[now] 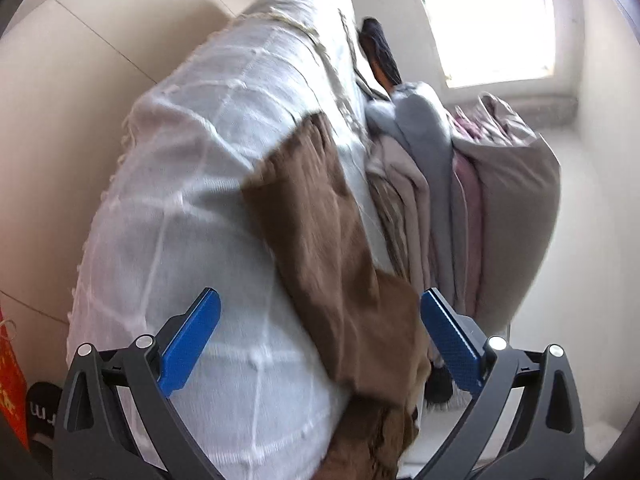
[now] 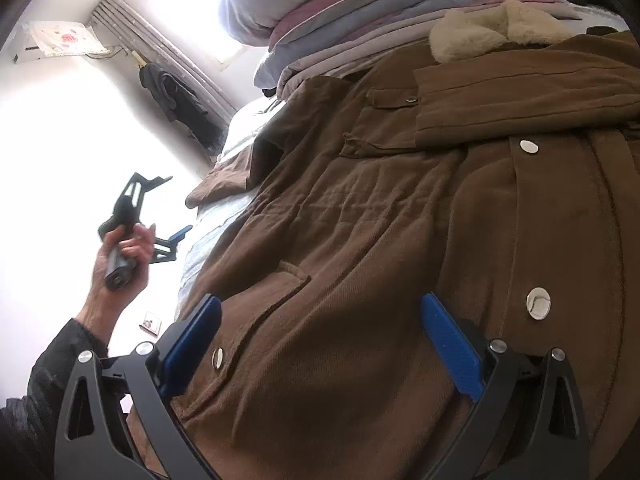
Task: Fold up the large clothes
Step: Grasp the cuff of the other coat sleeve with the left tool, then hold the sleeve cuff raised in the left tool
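Right wrist view: the brown coat is spread on the bed, one sleeve folded across. Both grippers, right gripper and left gripper, are released; the sleeve at 10 o'clock is judged next to be grasped.

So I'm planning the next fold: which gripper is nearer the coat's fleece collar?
Right. The right gripper hovers open over the brown coat front, below the fleece collar. The left gripper is out by the coat's sleeve end, off to the side.

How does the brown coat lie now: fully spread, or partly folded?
Partly folded: one sleeve lies across the brown coat chest, the body otherwise spread flat.
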`<state>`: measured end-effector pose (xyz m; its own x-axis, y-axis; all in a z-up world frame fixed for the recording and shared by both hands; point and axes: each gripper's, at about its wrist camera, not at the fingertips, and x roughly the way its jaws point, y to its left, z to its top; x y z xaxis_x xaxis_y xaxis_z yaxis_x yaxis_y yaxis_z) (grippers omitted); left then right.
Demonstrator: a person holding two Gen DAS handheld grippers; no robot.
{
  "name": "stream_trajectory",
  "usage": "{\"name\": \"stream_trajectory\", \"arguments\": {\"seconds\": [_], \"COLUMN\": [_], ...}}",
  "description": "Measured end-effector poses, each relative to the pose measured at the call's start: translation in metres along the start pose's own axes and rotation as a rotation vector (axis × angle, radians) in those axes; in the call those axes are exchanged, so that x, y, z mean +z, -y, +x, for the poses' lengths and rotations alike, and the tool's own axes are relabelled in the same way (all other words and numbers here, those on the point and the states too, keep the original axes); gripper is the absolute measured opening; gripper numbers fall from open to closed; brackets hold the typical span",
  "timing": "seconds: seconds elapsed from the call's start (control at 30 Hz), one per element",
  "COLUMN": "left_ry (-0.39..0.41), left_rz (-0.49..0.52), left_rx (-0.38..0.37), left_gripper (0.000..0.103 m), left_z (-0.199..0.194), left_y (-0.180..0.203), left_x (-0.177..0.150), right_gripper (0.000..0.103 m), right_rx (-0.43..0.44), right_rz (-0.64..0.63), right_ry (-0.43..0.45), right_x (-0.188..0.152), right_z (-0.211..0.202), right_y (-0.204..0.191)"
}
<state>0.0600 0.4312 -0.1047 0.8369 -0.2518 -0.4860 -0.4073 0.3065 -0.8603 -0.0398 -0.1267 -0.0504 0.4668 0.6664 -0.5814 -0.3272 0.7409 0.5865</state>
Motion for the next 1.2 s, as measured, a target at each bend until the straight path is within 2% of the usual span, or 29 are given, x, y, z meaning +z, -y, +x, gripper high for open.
{"name": "stream_trajectory", "arguments": {"seconds": [0.2,0.33,0.4,0.47,0.5,0.53,0.57,0.87,1.2], "left_ry": [0.077,0.125,0.153,0.148,0.133,0.125,0.115,0.115,0.109], "left_rz": [0.001,0.057,0.084,0.119,0.121,0.11,0.102,0.15,0.163], "left_rx": [0.044,0.119,0.148,0.18,0.188,0.172,0.152,0.118,0.123], "left_gripper": [0.096,0.096,0.091,0.037,0.027,0.012,0.008,0.006,0.006], "left_z": [0.023,0.04,0.043,0.049,0.052,0.054,0.055,0.053,0.055], "left_y": [0.006,0.019,0.025,0.029,0.028,0.025,0.022,0.036,0.035], "left_x": [0.026,0.027,0.027,0.026,0.027,0.028,0.028,0.026,0.025], "right_gripper": [0.096,0.096,0.096,0.096,0.096,0.096,0.096,0.096,0.096], "right_rx": [0.008,0.017,0.017,0.017,0.017,0.017,0.016,0.016,0.016], "right_rz": [0.01,0.016,0.017,0.017,0.017,0.017,0.018,0.017,0.016], "right_ry": [0.004,0.011,0.013,0.012,0.013,0.013,0.012,0.01,0.009], "right_x": [0.005,0.005,0.005,0.005,0.005,0.005,0.005,0.006,0.006], "right_z": [0.008,0.007,0.008,0.008,0.008,0.008,0.009,0.008,0.008], "right_y": [0.002,0.003,0.004,0.004,0.004,0.004,0.003,0.004,0.004]}}
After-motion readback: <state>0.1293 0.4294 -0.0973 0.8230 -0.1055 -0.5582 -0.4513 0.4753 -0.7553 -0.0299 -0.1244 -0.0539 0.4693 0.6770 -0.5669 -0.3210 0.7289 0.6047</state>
